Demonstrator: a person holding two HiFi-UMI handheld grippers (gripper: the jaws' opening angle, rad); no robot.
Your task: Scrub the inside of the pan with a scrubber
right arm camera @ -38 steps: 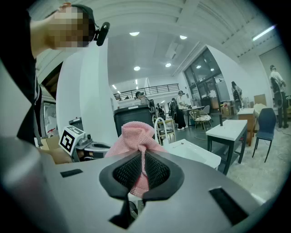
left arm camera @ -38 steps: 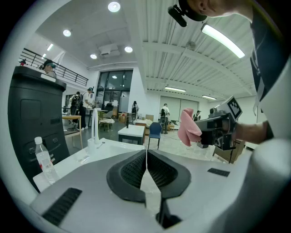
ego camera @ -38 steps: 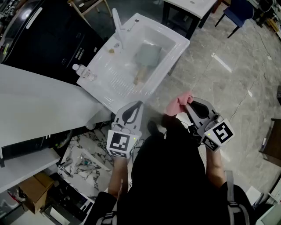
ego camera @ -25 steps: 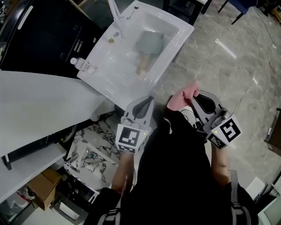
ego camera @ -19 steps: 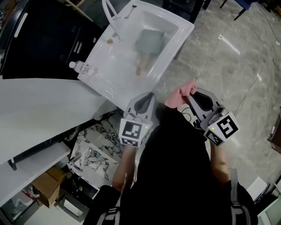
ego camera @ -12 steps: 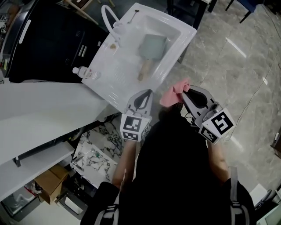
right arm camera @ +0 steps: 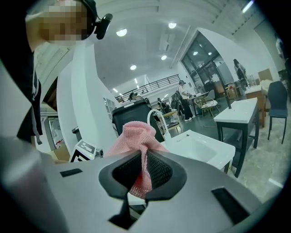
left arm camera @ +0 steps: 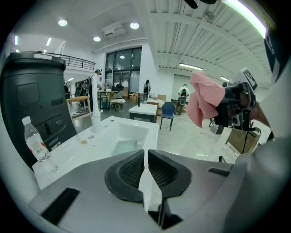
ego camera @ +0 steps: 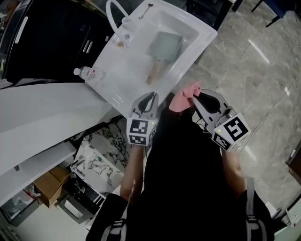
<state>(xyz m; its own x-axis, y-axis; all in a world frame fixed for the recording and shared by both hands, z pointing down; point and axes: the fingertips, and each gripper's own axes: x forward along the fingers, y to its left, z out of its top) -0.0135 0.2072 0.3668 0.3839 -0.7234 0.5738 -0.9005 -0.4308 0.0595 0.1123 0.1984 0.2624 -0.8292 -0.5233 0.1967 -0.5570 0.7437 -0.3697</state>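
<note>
A grey-green square pan (ego camera: 166,45) with a wooden handle (ego camera: 154,73) lies in the basin of a white sink (ego camera: 123,70). My right gripper (ego camera: 194,94) is shut on a pink mesh scrubber (ego camera: 184,91), held in the air in front of the sink; the scrubber (right arm camera: 137,137) bunches out above the jaws in the right gripper view. My left gripper (ego camera: 151,96) is shut with nothing in it, just at the sink's near edge. In the left gripper view the scrubber (left arm camera: 204,98) hangs at the right, and the sink (left arm camera: 109,137) lies ahead.
A curved white tap (ego camera: 114,14) and a spoon (ego camera: 146,9) are at the sink's far side. A clear water bottle (ego camera: 88,73) lies on the sink's left ledge. A white counter (ego camera: 42,117) runs at the left, with clutter on the floor below it.
The view has shifted so the sink sits closer to both grippers. Both grippers stay shut, the right one still on the pink scrubber.
</note>
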